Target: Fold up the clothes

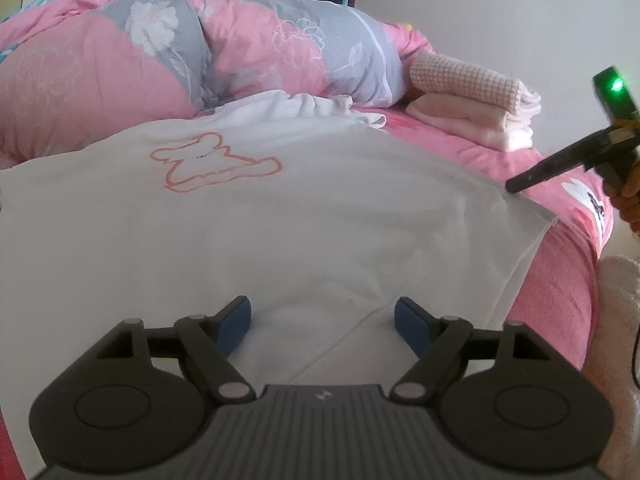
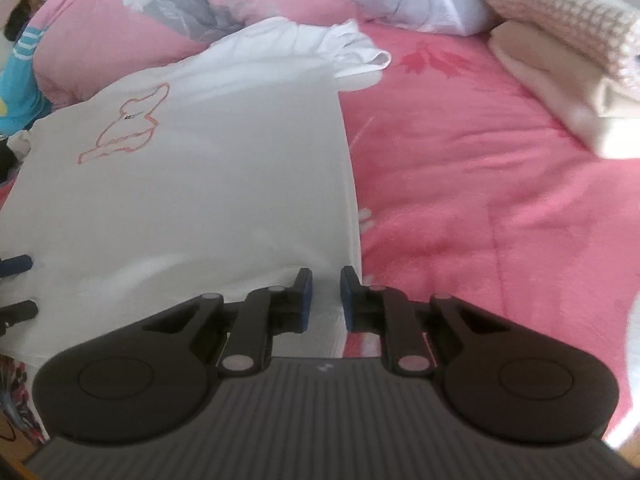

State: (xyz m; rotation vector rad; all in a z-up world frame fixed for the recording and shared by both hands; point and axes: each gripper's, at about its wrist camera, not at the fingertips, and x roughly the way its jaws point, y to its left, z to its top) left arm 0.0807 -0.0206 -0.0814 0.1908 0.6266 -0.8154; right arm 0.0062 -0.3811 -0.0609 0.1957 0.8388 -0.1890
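A white T-shirt (image 1: 280, 208) with an orange bear outline (image 1: 212, 160) lies spread flat on the pink bed. My left gripper (image 1: 322, 312) is open wide just above the shirt's near hem, and no cloth is between its blue pads. In the right wrist view the same shirt (image 2: 200, 184) fills the left half. My right gripper (image 2: 326, 288) is at the shirt's right edge near the bottom corner. Its pads stand a narrow gap apart, with white cloth showing through the gap. In the left wrist view the right gripper (image 1: 516, 186) has its tip on that edge.
A pink and grey flowered duvet (image 1: 160, 60) is bunched behind the shirt. A stack of folded clothes (image 1: 480, 116) sits at the back right on the pink sheet (image 2: 480, 200). The bed's edge drops away at the right, beside a fluffy white thing (image 1: 616, 300). A blue garment (image 2: 16, 80) lies far left.
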